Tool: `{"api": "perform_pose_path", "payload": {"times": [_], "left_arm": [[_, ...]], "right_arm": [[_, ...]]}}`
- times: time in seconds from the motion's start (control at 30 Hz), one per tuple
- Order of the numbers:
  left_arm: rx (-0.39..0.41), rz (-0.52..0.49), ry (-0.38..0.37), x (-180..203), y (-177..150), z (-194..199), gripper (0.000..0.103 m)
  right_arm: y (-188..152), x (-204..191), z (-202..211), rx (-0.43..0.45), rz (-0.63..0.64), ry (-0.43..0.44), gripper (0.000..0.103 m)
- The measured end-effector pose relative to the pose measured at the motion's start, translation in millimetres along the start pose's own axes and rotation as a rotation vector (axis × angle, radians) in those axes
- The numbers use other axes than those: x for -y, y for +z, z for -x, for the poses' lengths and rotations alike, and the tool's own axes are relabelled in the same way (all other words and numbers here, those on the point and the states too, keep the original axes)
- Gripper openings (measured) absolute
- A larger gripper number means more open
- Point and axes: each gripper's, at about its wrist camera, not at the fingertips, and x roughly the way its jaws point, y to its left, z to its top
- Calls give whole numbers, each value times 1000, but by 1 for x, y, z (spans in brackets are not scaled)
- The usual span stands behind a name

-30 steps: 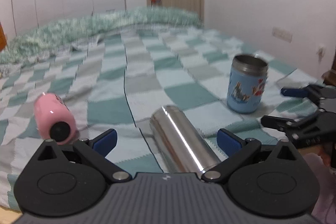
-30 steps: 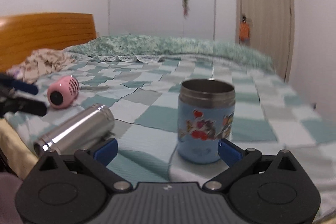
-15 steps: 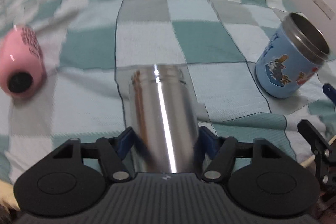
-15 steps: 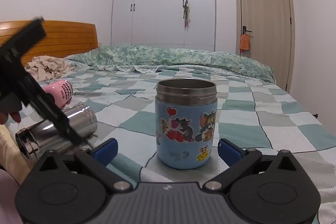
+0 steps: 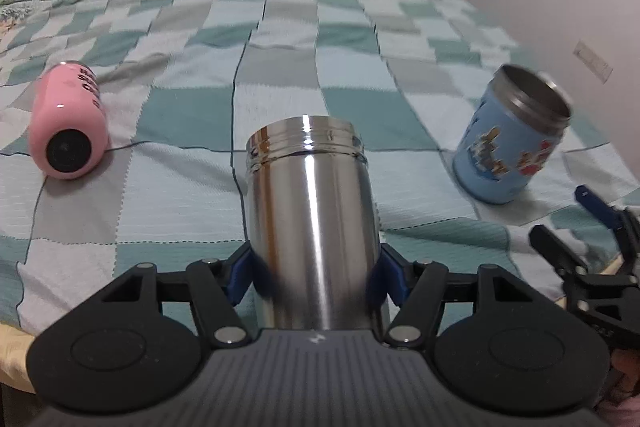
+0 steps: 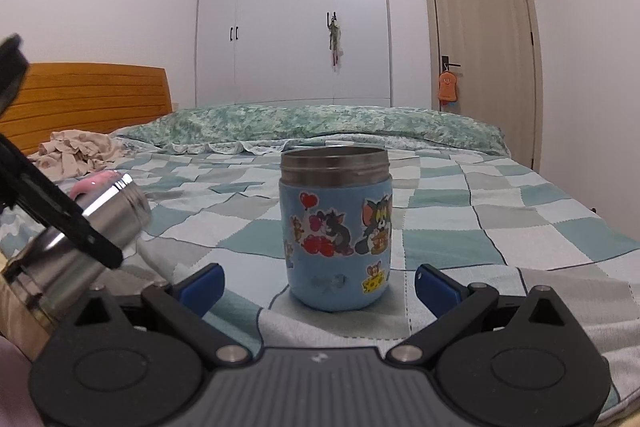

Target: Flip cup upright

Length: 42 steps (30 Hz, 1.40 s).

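Steel cup [image 5: 310, 223] sits clamped between the blue pads of our left claw [image 5: 312, 277], gripped low on its body with the threaded mouth pointing away and tilted upward; from the right wrist view it [image 6: 92, 223] hangs at a slant above the near left edge of the bed [image 5: 200, 115], so we judge it is partway through its turn to upright. Holding it near the base leaves the mouth free and should let the bottom come down first on the checked quilt. Our right claw [image 6: 318, 281] rests spread wide and empty, just in front of the blue cartoon cup [image 6: 336, 233], which already stands upright to the right. A pink cup [image 5: 68, 131] lies on its side, far left. The steel cup's base is hidden behind the claw body, so we cannot tell whether it touches the quilt.
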Motion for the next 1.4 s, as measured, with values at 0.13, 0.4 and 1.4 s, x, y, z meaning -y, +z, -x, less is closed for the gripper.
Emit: {"api": "perform_pose_path", "payload": {"times": [0.13,0.4,1.4], "left_arm": [[54,-3,-29,1,-5,22,64],[206,-53,-106,19,3,58,63],[507,-201,-31,79,-1,-39,103]], "right_arm": [[-2,1,5,15,-16,-17,102],[-2,2,11,55,-41,-39,102],[-3,9,7,97,-64,-66,102]]}}
